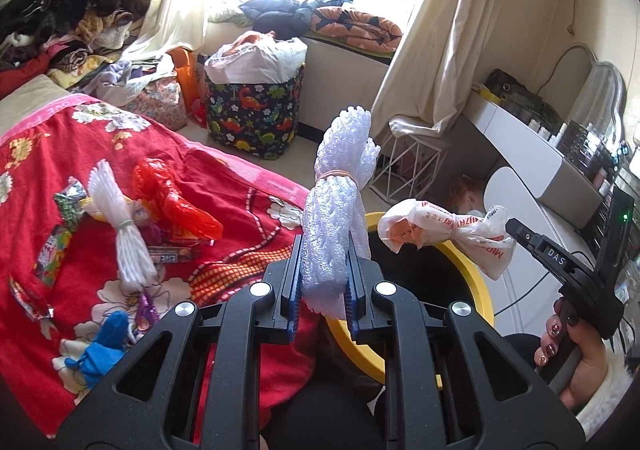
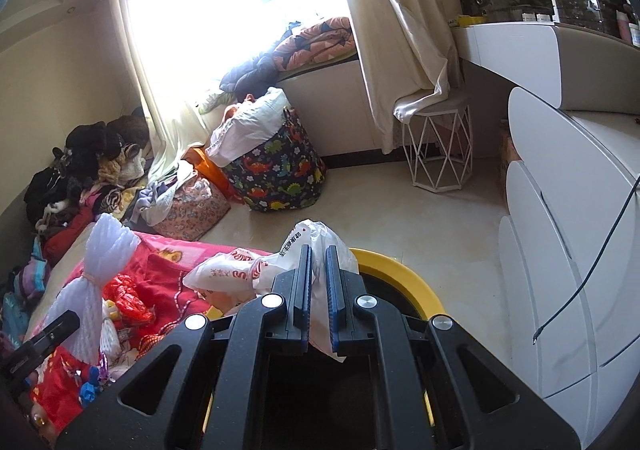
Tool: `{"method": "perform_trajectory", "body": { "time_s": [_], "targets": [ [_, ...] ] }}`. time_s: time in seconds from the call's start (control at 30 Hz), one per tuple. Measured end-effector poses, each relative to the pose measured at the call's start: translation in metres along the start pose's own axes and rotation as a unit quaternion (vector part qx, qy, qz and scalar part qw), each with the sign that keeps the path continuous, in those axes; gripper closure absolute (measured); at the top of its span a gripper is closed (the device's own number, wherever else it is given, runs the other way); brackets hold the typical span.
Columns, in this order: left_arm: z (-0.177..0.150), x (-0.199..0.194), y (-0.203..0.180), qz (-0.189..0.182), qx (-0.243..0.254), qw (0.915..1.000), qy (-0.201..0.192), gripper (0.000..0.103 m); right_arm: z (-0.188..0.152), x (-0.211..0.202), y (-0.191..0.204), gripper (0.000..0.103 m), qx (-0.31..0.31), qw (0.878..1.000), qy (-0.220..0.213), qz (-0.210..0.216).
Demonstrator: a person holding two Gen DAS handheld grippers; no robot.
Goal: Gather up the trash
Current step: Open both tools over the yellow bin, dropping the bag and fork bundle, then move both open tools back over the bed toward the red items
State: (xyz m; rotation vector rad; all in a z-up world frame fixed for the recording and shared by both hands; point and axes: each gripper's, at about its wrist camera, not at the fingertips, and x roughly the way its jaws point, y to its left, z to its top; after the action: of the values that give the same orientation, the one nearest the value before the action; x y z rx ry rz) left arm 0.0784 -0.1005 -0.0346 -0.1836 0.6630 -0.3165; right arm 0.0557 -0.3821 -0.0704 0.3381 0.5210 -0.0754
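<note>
Now we hold two pieces of trash, one in each gripper. Our left gripper (image 1: pixel 323 282) is clamped on a white foam net bundle (image 1: pixel 336 193), tied at its middle with a rubber band and standing upright between the blue pads. Our right gripper (image 2: pixel 319 290) pinches a crumpled white plastic bag with red print (image 2: pixel 240 274); in the left wrist view this bag (image 1: pixel 444 230) hangs from the fingertips just above the bin. One bin is in view — a round one with a yellow rim (image 1: pixel 478 282) and a dark inside, standing on the floor beside the bed, below both grippers.

On the red flowered blanket (image 1: pixel 224 185) more trash lies: one second white foam net (image 1: pixel 120 226), one red plastic bag (image 1: pixel 172 197), one blue crumpled piece (image 1: pixel 100 346), and several candy wrappers (image 1: pixel 52 254) that we cannot count exactly.

The blanket's edge runs just beside the bin rim. Past the bin the pale floor (image 2: pixel 440 217) is free up to one dinosaur-print basket (image 2: pixel 280 173) and one white wire stool (image 2: pixel 438 145). On the right, white drawers (image 2: pixel 560 250) stand close to the bin — little room there.
</note>
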Motion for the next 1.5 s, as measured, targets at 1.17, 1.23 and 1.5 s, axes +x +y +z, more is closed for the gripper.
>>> {"method": "perform_trajectory", "body": {
  "time_s": [1.17, 1.23, 1.5],
  "targets": [
    [-0.011, 0.016, -0.018, 0.004, -0.004, 1.0000, -0.006, 0.013, -0.009, 0.005, -0.001, 0.043, 0.005, 1.000, 0.008, 0.018],
    [-0.008, 0.010, -0.012, 0.016, -0.010, 0.9996, -0.019, 0.012, -0.009, 0.003, 0.009, 0.041, -0.003, 0.999, 0.009, 0.034],
    [-0.001, -0.011, 0.021, 0.051, -0.030, 0.9970, -0.049, 0.011, -0.011, 0.000, 0.059, 0.034, -0.048, 0.994, 0.019, 0.098]
  ]
}}
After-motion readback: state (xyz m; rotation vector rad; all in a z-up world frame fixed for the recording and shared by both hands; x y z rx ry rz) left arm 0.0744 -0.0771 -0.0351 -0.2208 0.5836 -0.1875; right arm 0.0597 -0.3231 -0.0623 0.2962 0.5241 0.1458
